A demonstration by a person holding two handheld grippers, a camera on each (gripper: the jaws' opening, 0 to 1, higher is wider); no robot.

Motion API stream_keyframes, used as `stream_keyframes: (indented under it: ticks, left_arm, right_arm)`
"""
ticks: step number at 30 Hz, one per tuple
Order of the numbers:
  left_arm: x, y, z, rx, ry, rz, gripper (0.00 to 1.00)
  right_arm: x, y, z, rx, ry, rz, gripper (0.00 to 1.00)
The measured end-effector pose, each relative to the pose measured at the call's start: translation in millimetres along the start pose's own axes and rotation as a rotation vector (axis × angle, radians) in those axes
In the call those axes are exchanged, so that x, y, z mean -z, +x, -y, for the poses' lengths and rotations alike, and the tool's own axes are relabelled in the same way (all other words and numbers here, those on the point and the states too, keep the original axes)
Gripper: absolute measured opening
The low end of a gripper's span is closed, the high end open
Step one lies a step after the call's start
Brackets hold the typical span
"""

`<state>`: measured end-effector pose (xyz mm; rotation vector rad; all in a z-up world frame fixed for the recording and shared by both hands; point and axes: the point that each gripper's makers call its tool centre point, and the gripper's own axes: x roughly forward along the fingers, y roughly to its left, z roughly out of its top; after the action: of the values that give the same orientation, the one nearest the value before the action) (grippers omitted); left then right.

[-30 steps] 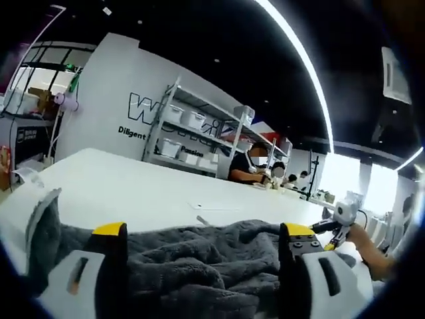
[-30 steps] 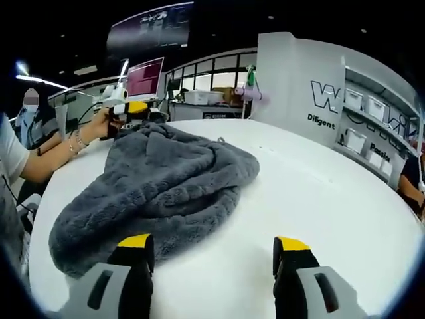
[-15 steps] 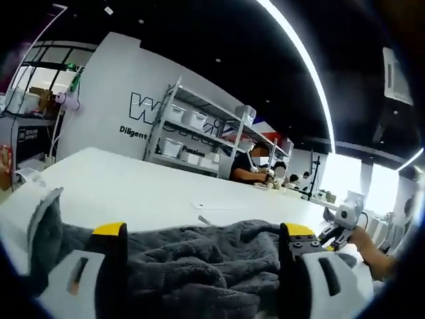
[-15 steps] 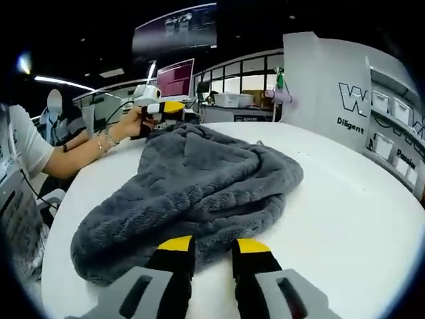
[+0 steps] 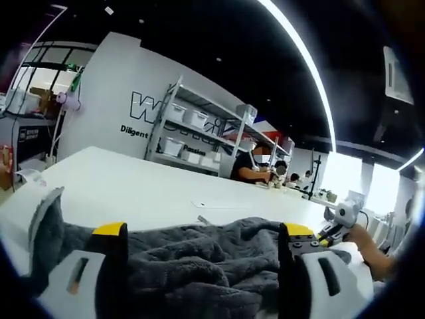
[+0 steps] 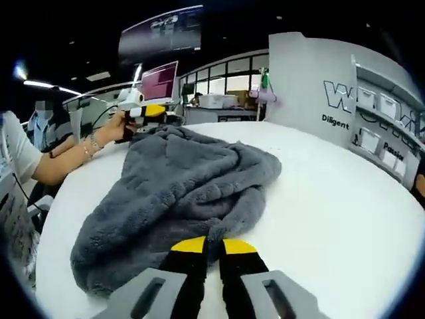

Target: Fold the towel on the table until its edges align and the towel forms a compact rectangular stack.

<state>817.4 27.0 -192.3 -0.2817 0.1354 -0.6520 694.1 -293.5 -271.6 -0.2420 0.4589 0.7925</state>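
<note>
Since a second ago the right claw (image 6: 214, 247) has narrowed from wide apart to pinched on the near edge of the grey towel (image 6: 174, 193), which lies crumpled on the white tabletop (image 6: 332, 199). The left claw (image 5: 202, 236) sits at the towel's far end, its jaws wide with plush bunched between them; whether it grips any cloth I cannot tell. To do this step well, I judge each claw should hold a true corner, not a mid-edge fold, then lift and draw apart to flatten the cloth. A person's hand (image 6: 109, 127) holds the left claw low over the tabletop, forearm reaching in from the left.
</note>
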Motion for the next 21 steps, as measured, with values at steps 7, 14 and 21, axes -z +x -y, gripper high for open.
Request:
stream_keyframes:
  ticks: [7, 14, 21]
  left_arm:
    - [1.0, 0.0, 0.2, 0.001, -0.005, -0.002, 0.99]
    - [1.0, 0.7, -1.9, 0.0, -0.024, 0.0, 0.98]
    - [2.2, 0.8, -1.5, 0.0, -0.028, -0.005, 0.98]
  right_arm:
    - [7.2, -11.2, 31.3, 0.152, -0.022, -0.033, 0.06]
    - [21.5, -33.1, 66.7, 0.338, -0.016, -0.092, 0.05]
    - [31.8, -50.0, 94.3, 0.468, -0.057, -0.151, 0.05]
